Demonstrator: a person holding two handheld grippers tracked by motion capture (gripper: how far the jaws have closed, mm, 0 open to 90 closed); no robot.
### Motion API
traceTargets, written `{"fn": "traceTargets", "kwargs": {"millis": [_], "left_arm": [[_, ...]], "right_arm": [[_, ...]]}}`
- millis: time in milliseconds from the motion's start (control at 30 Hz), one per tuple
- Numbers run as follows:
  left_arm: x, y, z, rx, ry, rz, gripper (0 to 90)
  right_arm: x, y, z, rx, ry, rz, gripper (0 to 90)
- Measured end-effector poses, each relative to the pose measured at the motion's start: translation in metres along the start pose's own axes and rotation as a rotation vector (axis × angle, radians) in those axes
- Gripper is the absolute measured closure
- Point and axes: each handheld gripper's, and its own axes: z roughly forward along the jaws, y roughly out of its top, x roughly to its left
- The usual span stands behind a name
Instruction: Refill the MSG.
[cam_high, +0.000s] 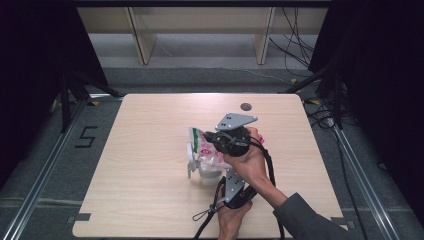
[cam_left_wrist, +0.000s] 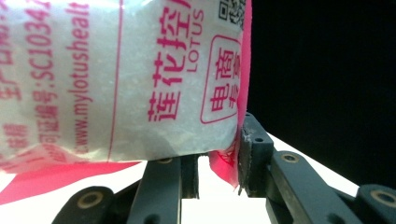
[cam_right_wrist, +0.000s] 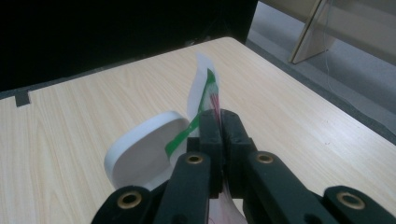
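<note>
Soft, slumping granule pouch over counter: right tool pinching top seal, left tool clamping pink bottom edge.

The right gripper has a round black body topped by a grey three-cornered plate with small screws. The left gripper bears the same plate. Black linked jaws show brass-coloured pins; black cables trail. A grey sleeve covers one forearm.
</note>
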Motion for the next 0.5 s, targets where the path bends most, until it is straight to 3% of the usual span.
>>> {"fn": "traceTargets", "kwargs": {"millis": [233,267,500], "left_arm": [[0.0,-0.004,0.003,0.024,0.029,0.01,72.3],[0.0,-0.004,0.004,0.025,0.028,0.014,72.4],[0.001,-0.007,0.006,0.042,0.034,0.02,72.3]], "right_arm": [[-0.004,-0.002,-0.009,-0.021,-0.007,-0.001,90.0],[-0.005,-0.002,-0.011,-0.001,0.008,0.004,90.0],[-0.008,-0.003,-0.018,0.004,0.015,-0.001,90.0]]}}
